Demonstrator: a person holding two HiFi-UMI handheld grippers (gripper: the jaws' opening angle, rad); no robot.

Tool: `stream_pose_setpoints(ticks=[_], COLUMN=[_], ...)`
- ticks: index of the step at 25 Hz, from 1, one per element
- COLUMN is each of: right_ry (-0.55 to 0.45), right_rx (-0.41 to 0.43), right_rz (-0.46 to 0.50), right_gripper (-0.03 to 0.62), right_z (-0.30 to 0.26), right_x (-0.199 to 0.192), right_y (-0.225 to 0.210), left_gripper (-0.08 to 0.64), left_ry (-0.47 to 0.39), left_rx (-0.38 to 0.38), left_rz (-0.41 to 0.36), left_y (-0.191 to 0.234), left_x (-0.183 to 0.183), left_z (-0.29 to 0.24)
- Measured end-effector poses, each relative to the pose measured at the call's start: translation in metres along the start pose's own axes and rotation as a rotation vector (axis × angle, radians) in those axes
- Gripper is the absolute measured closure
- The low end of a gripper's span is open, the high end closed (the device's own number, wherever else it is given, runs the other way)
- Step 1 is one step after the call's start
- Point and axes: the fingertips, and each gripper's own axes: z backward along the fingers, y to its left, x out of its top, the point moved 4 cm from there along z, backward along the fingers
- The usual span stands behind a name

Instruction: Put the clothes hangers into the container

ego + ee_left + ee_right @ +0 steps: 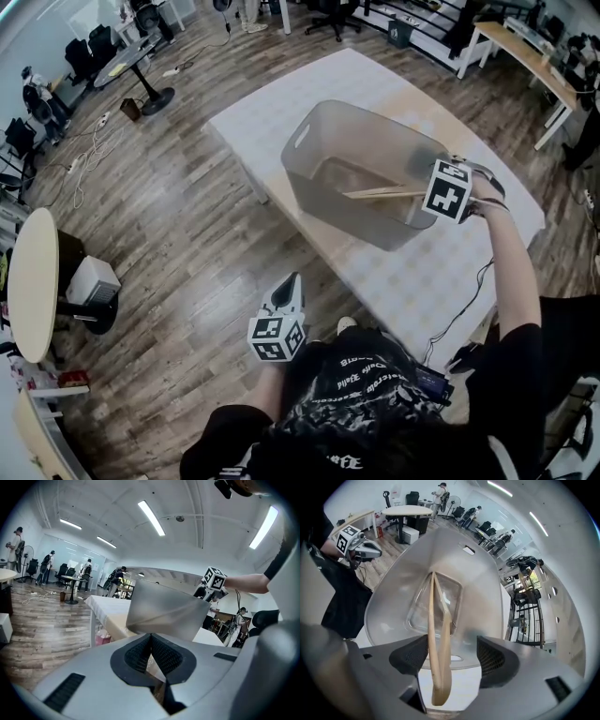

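2 tools are in use, 1 in each of the person's hands. Nearest the body, the left tool [292, 281] hangs off the table [441, 281], out over the wooden floor [169, 216] beyond the table's near edge. It points roughly level toward the container [361, 220]. Its own view shows its 2 pads closed against each other at the tips with nothing between them.

Further out, the right tool [451, 654] is held over the container's right end, angled steeply down into it. Its jaws stand wide apart. 1 wooden clothes hanger [439, 667] stands between them, seen edge-on and close beside the left pad, with a clear gap to the right pad. Neither pad clamps it. From the jaws the hanger runs down toward the container's bottom, so most of it is already inside the walls.

The container is a grey, translucent tub with a handle slot at each end. It stands around the middle of the white table, somewhat closer to the near edge than to the far 1.

Beyond the table lie more floor, a round table [33, 281] at the left, office chairs and a long desk [525, 56] at the far right.
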Motion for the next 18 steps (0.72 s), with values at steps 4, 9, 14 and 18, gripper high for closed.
stream_pose_setpoints(ticks=[4,9,14,18], right_ry=[-0.106,-0.210,-0.401,-0.514], right_rx=[-0.008,-0.015,-0.071,-0.100], right_rz=[-0.067,-0.163,-0.310,-0.413], right_gripper=[0.233,0.232,0.233,0.239], right_z=[0.016,0.034,0.058,0.069], right_x=[-0.003,-0.016,-0.025,-0.033], right_y=[0.007,0.023,0.039,0.058], left_gripper=[0.540,0.540,0.540,0.540], left_ry=[0.005,0.011,0.011,0.009], left_rx=[-0.023,-0.058,-0.117,-0.165], left_rz=[-0.012,-0.029,-0.049,-0.070], left_y=[-0.008,-0.016,-0.034,-0.046], left_x=[-0.001,-0.003,-0.001,0.003], left_z=[0.000,-0.003,-0.007,-0.013])
